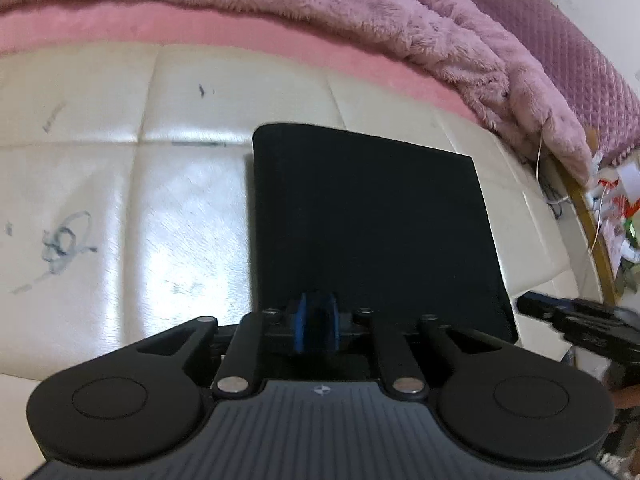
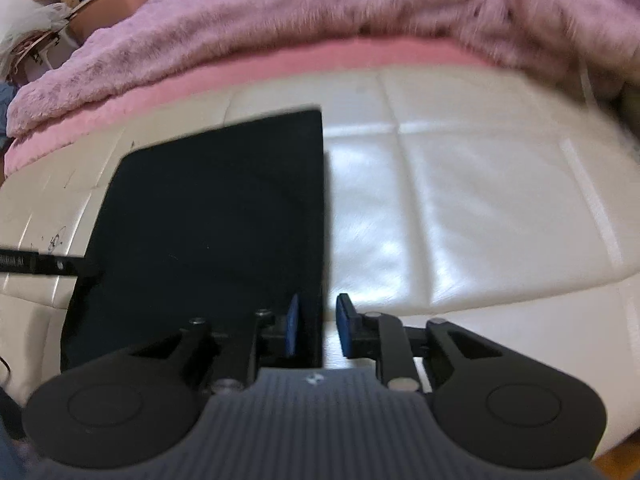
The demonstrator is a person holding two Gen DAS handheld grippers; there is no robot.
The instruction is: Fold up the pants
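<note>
Black pants point(image 1: 372, 232) folded into a flat rectangle, lying on the cream padded bench point(image 1: 120, 208). Left gripper point(image 1: 317, 326) at the near edge, blue pads nearly together with dark cloth between them. Right gripper point(image 2: 318, 330) jaws apart, straddling the pants' right edge, not pinching. Pink fuzzy blanket point(image 1: 400, 20) behind.

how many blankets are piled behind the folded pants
2: a fuzzy mauve blanket heaped along the back, and a pink blanket flat beneath it, edging the white cushion. More may be hidden.
</note>
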